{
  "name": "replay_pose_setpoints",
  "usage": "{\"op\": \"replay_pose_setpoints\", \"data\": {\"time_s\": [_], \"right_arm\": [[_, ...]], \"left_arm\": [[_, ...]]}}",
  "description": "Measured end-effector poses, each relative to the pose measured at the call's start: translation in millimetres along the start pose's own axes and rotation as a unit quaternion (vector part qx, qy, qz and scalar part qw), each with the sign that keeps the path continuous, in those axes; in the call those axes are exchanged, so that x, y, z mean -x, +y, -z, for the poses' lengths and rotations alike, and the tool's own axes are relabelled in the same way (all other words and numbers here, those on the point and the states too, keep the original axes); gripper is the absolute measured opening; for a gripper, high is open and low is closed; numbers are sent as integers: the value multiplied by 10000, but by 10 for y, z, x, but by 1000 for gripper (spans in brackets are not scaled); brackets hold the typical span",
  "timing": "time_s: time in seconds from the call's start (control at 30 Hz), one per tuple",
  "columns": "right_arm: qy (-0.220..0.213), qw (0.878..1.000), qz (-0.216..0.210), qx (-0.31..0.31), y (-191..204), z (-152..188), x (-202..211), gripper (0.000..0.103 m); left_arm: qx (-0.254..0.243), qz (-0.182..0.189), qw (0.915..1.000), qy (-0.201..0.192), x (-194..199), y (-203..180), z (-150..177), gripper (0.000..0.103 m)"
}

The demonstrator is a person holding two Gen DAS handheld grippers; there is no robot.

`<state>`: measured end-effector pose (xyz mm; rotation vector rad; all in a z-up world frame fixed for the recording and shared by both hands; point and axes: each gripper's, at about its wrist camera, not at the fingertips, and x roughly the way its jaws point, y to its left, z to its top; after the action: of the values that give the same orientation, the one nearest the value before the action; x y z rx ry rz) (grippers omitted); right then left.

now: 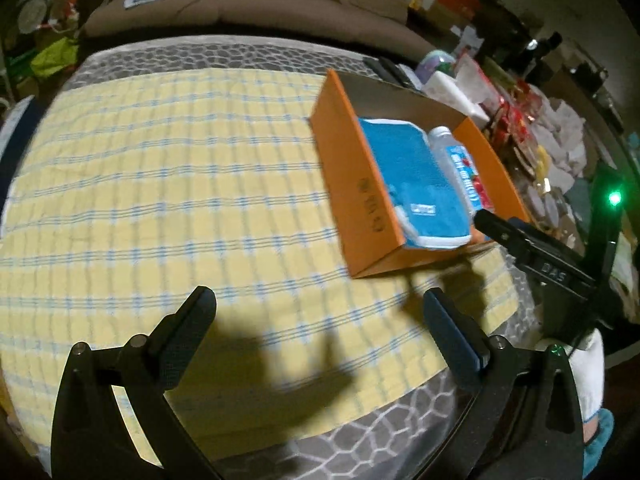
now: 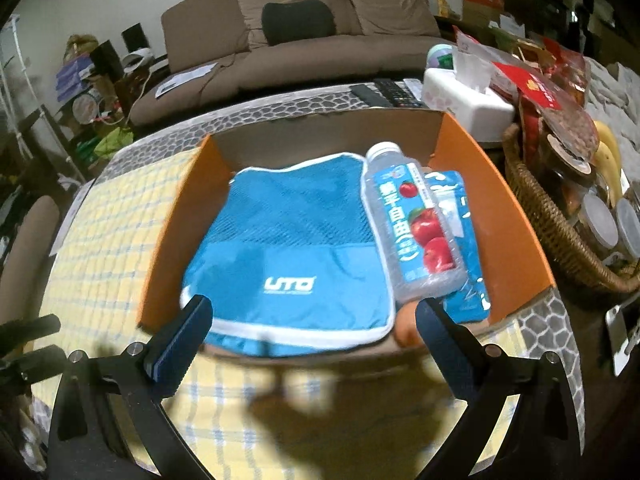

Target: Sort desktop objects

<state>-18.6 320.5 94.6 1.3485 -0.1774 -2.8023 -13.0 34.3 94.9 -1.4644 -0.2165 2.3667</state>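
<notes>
An orange cardboard box [image 1: 356, 184] [image 2: 520, 208] stands on the yellow checked cloth [image 1: 160, 184]. In it lie a blue mesh pouch marked UTO [image 2: 288, 240] [image 1: 416, 176], a clear bottle with an apple label [image 2: 412, 224] [image 1: 460, 164], a blue packet [image 2: 468, 248] under the bottle, and something orange [image 2: 408, 330] at the near edge. My left gripper [image 1: 320, 312] is open and empty over the cloth, left of the box. My right gripper [image 2: 312, 320] is open and empty at the box's near edge; it also shows in the left wrist view [image 1: 496, 224].
A wicker basket [image 2: 552, 224] with jars and a banana stands right of the box. A white tissue box [image 2: 464, 96] and remote controls [image 2: 384, 92] lie behind it. A brown sofa [image 2: 296, 36] is beyond the table. Patterned grey table edge [image 1: 360, 432] rims the cloth.
</notes>
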Motion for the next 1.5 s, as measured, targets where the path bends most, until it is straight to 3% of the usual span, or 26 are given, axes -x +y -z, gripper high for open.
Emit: {"op": "replay_pose_setpoints", "data": {"time_s": [0.4,0.6,1.0,1.3,1.5], "right_arm": [[25,9996,-288,39,581,416,47,103],[81,9997,-232,75,701,565,-50,103],[215,9983,272,467,624,647,-348,103],[250,9974,332,587,501,686,-526,103],[272,9983,325,399,404,694,-600,103]], "left_arm": [[-6,-763,9970,-134,116,392,484,103],[113,-965,9949,-265,82,582,605,103],[413,-1245,9909,-296,-387,562,529,103],[395,-1353,9899,-169,-808,326,489,103],[459,-1721,9837,-243,-967,282,457,103]]}}
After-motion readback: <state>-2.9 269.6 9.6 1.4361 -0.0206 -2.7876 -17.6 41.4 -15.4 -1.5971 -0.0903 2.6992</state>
